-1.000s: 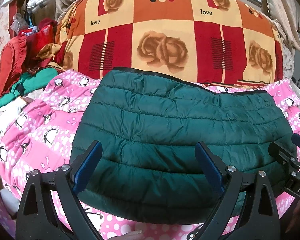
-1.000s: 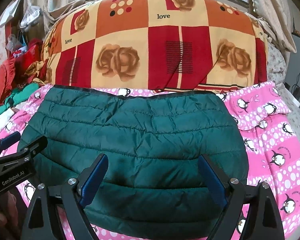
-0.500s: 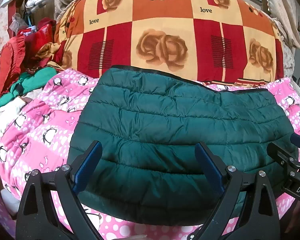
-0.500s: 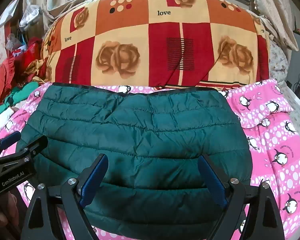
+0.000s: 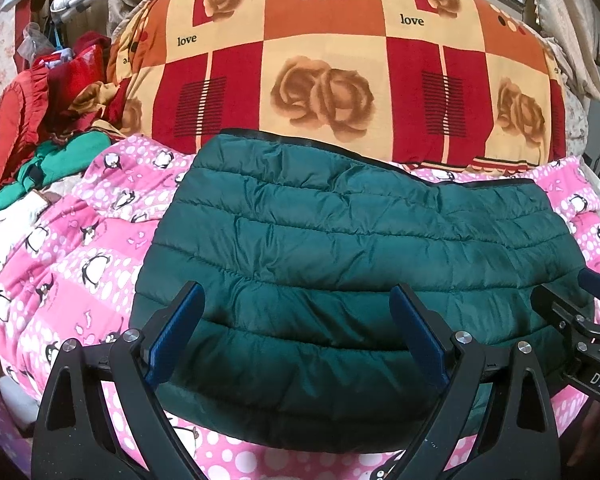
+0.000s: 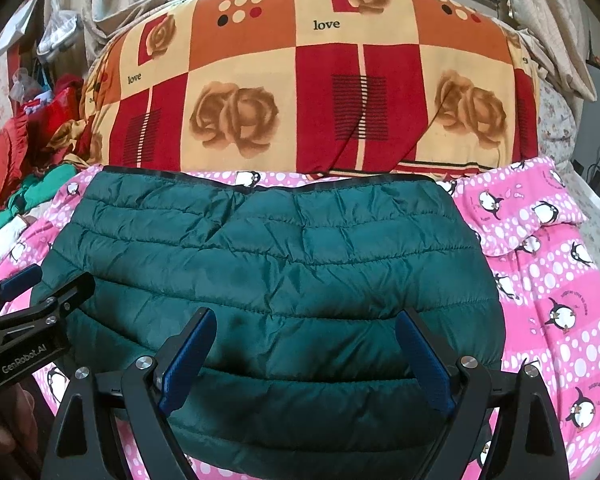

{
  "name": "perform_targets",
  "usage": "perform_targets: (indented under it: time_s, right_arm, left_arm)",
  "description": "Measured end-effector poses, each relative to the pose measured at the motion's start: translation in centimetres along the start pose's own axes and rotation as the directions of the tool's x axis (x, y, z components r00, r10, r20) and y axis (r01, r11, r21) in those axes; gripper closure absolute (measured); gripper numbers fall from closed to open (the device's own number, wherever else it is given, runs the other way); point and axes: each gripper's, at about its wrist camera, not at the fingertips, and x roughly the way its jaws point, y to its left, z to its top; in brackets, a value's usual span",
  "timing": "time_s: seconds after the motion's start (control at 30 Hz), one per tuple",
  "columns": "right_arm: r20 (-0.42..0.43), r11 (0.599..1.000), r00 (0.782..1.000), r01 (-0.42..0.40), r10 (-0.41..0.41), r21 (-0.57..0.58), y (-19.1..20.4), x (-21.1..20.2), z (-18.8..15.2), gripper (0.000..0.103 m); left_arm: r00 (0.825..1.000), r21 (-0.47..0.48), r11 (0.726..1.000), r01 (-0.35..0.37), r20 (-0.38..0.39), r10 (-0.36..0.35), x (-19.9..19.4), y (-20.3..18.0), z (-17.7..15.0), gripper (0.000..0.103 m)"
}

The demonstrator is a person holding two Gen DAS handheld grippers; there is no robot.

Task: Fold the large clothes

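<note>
The quilted puffer jacket (image 5: pixel 340 264) is dark green with a black edge. Under it, the pink bed sheet (image 5: pixel 80 264) has white dots and black-and-white penguins. The thick blanket (image 5: pixel 340 60) behind shows red, orange and cream squares, brown roses and the word "love". Each claw (image 6: pixel 304 356) is black with blue pads (image 6: pixel 188 360).

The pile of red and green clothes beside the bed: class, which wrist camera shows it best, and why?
The left wrist view: the pile of red and green clothes fills more of its left side. The right wrist view squeezes the same pile against its left edge, smaller and more distorted.
</note>
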Motion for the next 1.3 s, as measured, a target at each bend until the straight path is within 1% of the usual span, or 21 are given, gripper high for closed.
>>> perform_targets:
  time_s: [0.5, 1.1, 1.3]
  right_arm:
    - [0.002, 1.0, 1.0, -0.001, 0.001, 0.0, 0.0, 0.0, 0.2, 0.014]
    - [-0.008, 1.0, 1.0, -0.002, 0.002, -0.007, -0.2, 0.8, 0.7, 0.014]
    - [-0.014, 1.0, 1.0, -0.009, 0.009, 0.002, -0.6, 1.3, 0.8, 0.014]
  left_arm:
    - [1.0, 0.006, 1.0, 0.0, 0.001, 0.0, 0.0, -0.4, 0.1, 0.009]
    - [1.0, -0.002, 1.0, 0.021, -0.013, -0.022, 0.7, -0.4, 0.5, 0.009]
    - [1.0, 0.012, 1.0, 0.029, 0.01, -0.029, 1.0, -0.3, 0.6, 0.009]
